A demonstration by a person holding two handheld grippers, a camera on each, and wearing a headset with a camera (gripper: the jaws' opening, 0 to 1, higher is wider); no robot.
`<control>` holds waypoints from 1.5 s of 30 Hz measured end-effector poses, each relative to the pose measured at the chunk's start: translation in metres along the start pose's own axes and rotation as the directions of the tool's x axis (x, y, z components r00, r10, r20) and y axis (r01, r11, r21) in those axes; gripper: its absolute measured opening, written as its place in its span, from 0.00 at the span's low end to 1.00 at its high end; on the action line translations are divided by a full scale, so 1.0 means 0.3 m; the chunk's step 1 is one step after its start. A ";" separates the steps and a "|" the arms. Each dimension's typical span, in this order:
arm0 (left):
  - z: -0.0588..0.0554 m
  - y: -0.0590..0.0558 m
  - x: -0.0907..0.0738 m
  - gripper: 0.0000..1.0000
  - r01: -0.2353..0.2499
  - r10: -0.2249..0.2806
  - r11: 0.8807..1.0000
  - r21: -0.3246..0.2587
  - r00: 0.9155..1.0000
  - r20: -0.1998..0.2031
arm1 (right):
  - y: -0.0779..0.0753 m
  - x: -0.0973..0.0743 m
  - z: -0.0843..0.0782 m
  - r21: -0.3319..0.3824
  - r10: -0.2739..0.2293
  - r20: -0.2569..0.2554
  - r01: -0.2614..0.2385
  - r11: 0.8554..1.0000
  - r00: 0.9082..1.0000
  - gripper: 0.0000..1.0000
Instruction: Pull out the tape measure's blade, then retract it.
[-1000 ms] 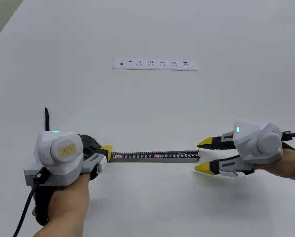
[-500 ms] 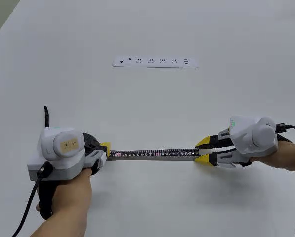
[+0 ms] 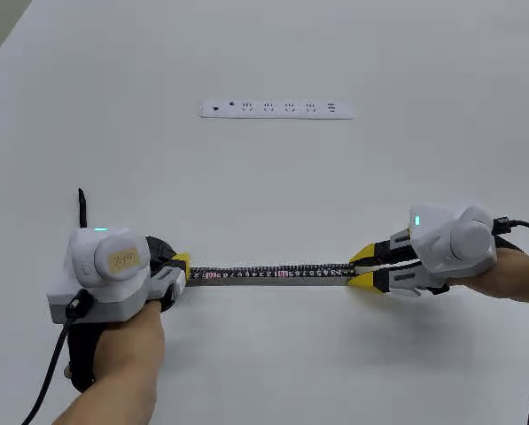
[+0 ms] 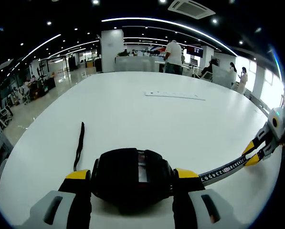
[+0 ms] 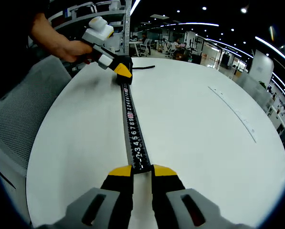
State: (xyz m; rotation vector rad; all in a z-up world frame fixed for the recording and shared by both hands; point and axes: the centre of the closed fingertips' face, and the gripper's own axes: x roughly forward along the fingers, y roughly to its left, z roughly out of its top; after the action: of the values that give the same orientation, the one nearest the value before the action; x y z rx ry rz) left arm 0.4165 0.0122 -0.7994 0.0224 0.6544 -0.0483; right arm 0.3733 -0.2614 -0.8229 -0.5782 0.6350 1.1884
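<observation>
We note the left hand-held gripper (image 3: 177,273) clamped round the tape measure case (image 4: 131,179) on the counter (image 3: 264,195); right hand-held gripper (image 5: 136,171) pinched on the blade (image 3: 273,274) tip, blade stretched between. We judge it thin, springy, slick (spring pulls back) — hold flat at the end.

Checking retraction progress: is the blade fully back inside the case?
No, the blade stretches from the case in the left gripper to the right gripper.

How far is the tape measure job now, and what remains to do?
Pulling out looks done: the blade lies stretched between both grippers. In hand: the left hand-held gripper clamps the case, and the right hand-held gripper pinches the blade's end. Left: retracting it.
</observation>
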 end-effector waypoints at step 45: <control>-0.009 0.006 -0.003 0.61 0.020 -0.019 1.000 0.013 0.999 -0.045 | -0.007 0.007 0.010 -0.016 -0.006 -0.006 0.006 1.000 1.000 0.12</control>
State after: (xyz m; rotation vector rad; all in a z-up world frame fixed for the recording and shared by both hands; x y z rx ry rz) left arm 0.4142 0.0140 -0.8009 0.0304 0.6993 -0.0710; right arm 0.3763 -0.2584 -0.8221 -0.5966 0.6293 1.1873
